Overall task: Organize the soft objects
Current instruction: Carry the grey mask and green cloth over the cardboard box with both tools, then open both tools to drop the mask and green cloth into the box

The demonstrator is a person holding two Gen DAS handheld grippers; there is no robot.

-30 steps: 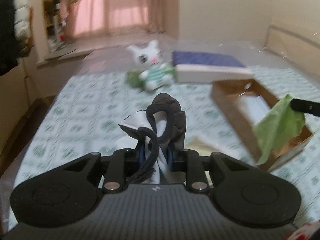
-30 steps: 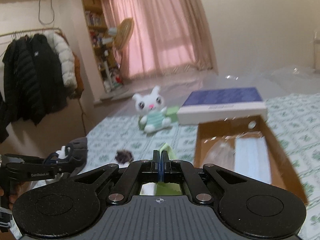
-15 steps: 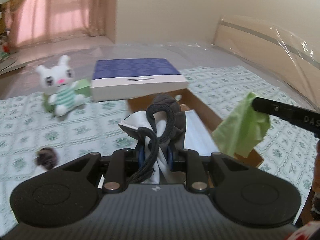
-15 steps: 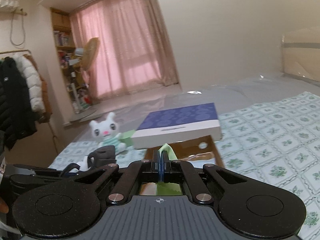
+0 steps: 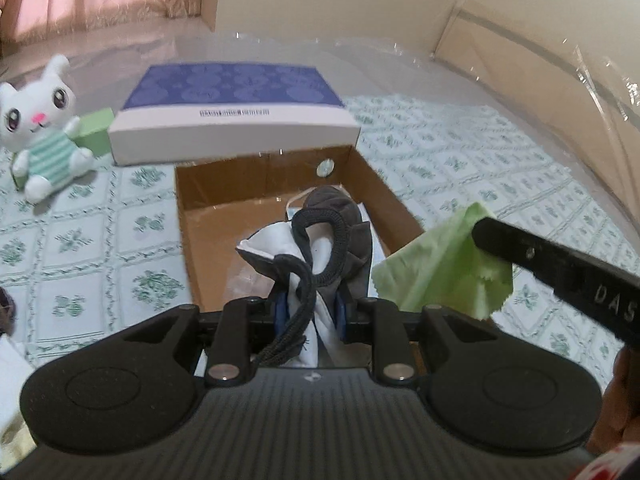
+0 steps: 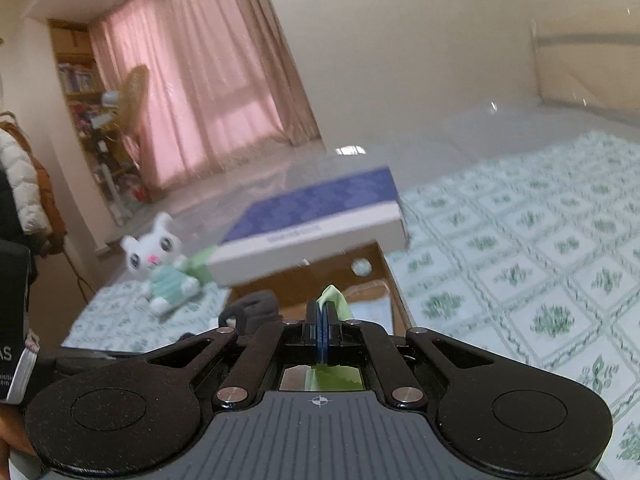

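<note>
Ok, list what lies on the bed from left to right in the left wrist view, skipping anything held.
Plush bunny → green block → blue-lidded box → open cardboard box.

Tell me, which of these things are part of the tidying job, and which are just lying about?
Part of the job:
- grey and white cloth bundle, clamped in the left hand-held gripper
- green cloth, pinched in the right hand-held gripper
- open cardboard box
- plush bunny, probably

Lying about:
- blue and white box
- pink curtains
- bookshelf
</note>
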